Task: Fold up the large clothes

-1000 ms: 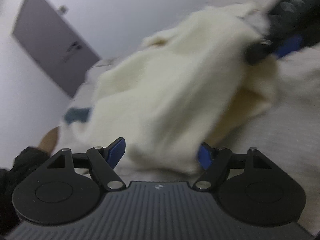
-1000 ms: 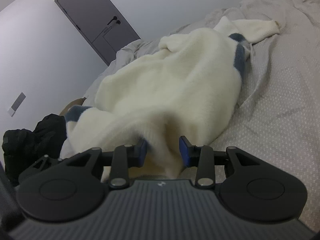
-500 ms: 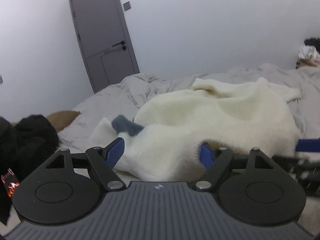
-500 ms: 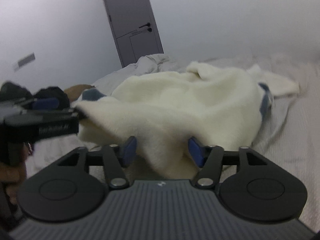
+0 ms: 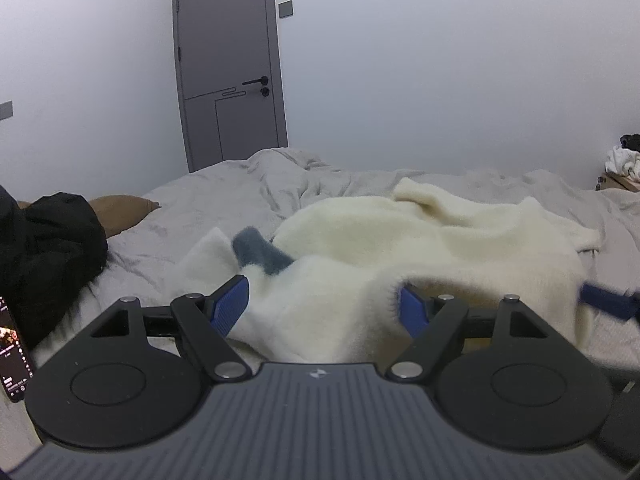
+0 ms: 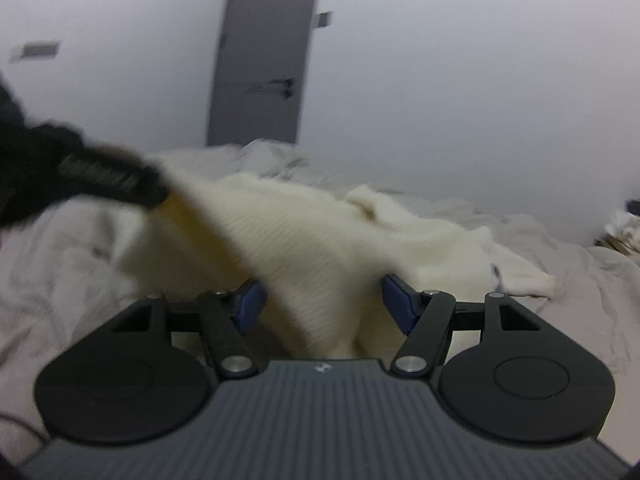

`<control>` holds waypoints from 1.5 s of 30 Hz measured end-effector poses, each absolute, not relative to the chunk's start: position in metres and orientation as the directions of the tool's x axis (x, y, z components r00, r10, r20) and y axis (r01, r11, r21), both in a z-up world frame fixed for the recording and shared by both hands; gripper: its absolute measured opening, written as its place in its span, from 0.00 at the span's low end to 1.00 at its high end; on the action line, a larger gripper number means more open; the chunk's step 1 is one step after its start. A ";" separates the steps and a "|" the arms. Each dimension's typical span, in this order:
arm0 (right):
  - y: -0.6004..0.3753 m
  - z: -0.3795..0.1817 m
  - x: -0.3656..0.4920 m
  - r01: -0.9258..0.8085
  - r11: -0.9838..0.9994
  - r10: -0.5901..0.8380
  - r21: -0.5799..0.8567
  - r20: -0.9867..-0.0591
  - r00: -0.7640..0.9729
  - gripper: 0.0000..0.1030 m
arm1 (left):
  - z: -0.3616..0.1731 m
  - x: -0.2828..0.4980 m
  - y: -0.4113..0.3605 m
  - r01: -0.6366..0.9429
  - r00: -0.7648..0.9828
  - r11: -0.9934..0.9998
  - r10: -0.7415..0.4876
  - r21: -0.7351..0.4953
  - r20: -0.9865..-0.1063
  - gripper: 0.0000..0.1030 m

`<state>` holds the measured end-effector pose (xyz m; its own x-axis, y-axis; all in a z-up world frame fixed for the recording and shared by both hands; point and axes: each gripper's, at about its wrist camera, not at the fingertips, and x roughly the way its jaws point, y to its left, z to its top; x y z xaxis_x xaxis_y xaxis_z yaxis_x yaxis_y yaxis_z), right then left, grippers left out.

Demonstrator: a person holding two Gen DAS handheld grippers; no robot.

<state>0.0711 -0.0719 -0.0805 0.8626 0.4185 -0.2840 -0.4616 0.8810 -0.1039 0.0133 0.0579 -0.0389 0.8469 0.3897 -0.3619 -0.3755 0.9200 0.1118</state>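
A fluffy cream sweater (image 5: pixel 420 248) with a blue-grey cuff (image 5: pixel 260 252) lies crumpled on the grey bed (image 5: pixel 240 192). My left gripper (image 5: pixel 322 304) stands open over its near hem, and the hem is draped over the right-hand finger. From the right wrist view, the left gripper (image 6: pixel 112 176) is a dark blur at the upper left, with the fabric (image 6: pixel 320 240) stretched up toward it. The jaws of my right gripper (image 6: pixel 324 304) are opening, with a bunched fold of the sweater loose between them. A blue fingertip of the right gripper (image 5: pixel 608 302) shows at the sweater's right edge.
A black garment (image 5: pixel 44 248) and a lit phone (image 5: pixel 12 352) sit at the left, beside a brown pillow (image 5: pixel 120 208). A grey door (image 5: pixel 228 68) stands behind the bed. A small pile of clothes (image 5: pixel 624 160) lies at the far right.
Both views have rolled upright. The right jaws, pinched on the sweater before, have spread apart. The left gripper has lifted, and the sweater hem now hangs on it.
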 end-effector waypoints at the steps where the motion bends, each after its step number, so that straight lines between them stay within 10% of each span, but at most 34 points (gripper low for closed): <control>1: -0.077 -0.077 0.071 -0.449 0.890 0.414 -0.083 -0.267 0.870 0.64 | -0.039 0.014 0.057 -0.376 0.846 0.919 0.393 0.118 -0.360 0.80; 6: -0.099 -0.069 0.077 -0.381 0.924 0.370 -0.006 -0.222 0.902 0.76 | -0.037 0.011 0.054 -0.375 0.857 0.921 0.389 0.109 -0.339 0.80; 15: -0.079 -0.103 0.103 -0.348 0.933 0.286 -0.087 -0.408 0.867 0.75 | -0.036 0.008 0.057 -0.402 0.854 0.912 0.407 0.086 -0.324 0.80; 19: -0.091 -0.092 0.104 -0.212 0.970 0.168 -0.115 -0.308 0.936 0.75 | -0.039 0.009 0.057 -0.399 0.851 0.912 0.405 0.089 -0.334 0.80; 30: -0.109 -0.069 0.092 -0.164 0.986 0.155 -0.032 -0.201 0.967 0.31 | -0.076 0.038 0.032 -0.336 0.791 0.917 0.399 0.215 -0.463 0.82; 34: -0.108 -0.067 0.089 -0.181 0.983 0.172 -0.029 -0.202 0.964 0.28 | -0.085 0.051 0.038 -0.374 0.761 0.896 0.444 0.239 -0.472 0.82; 45: -0.089 -0.125 0.129 -0.248 0.967 0.184 -0.065 -0.496 0.849 0.29 | -0.052 0.042 0.056 -0.475 0.800 0.869 0.493 0.139 -0.342 0.85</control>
